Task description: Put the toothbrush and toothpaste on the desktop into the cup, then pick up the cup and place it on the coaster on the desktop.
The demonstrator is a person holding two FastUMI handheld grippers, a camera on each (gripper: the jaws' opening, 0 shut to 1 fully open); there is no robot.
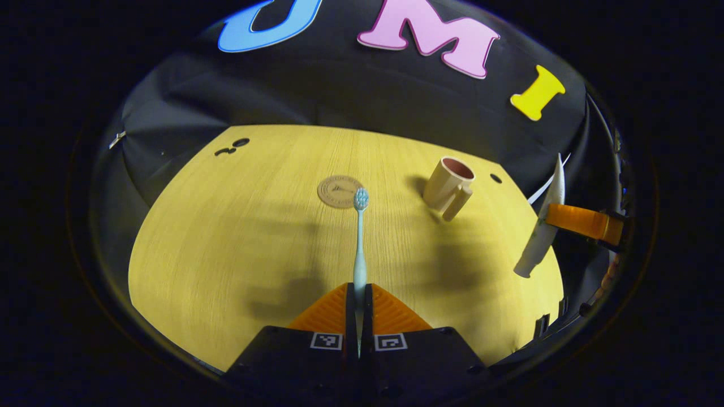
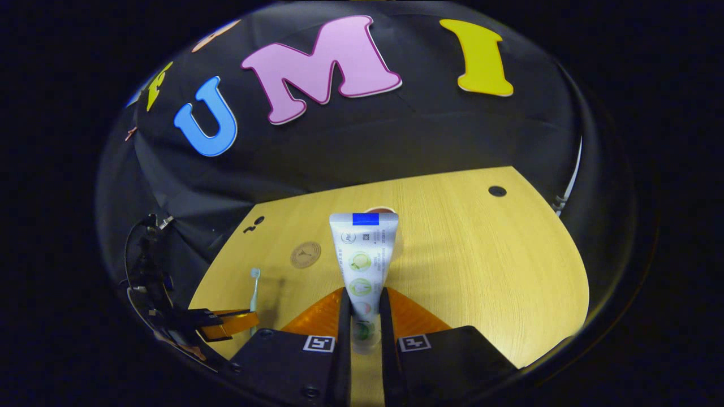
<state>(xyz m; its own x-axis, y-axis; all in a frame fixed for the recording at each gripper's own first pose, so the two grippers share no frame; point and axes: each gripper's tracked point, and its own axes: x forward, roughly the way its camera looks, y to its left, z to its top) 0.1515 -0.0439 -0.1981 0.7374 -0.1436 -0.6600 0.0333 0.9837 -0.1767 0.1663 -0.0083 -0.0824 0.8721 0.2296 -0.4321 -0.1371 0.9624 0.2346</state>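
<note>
Above the wooden desk (image 1: 237,237), two hand-held grippers carry their loads in the air, with neither item in the cup (image 1: 449,186) yet. The cup stands upright on bare wood toward the far right of the desk, its handle turned to the near side, apart from the round coaster (image 1: 339,191) that lies flat near the middle.

The right gripper (image 2: 362,316) has its fingers closed on the lower part of the toothpaste (image 2: 365,254), which juts forward with its flat crimped end leading; in the right gripper view the tube hides most of the cup behind it. The left gripper (image 1: 360,308) has its fingers pinched tight on the handle of the toothbrush (image 1: 360,237), the bristled head pointing out over the coaster.

The risks look plain from here. The cup is light and narrow, so a tube or brush pushed in at a slant could catch the rim and tip it over. The thin brush handle could twist in its grip. With both grippers heading for one opening, they could also knock into each other.
</note>
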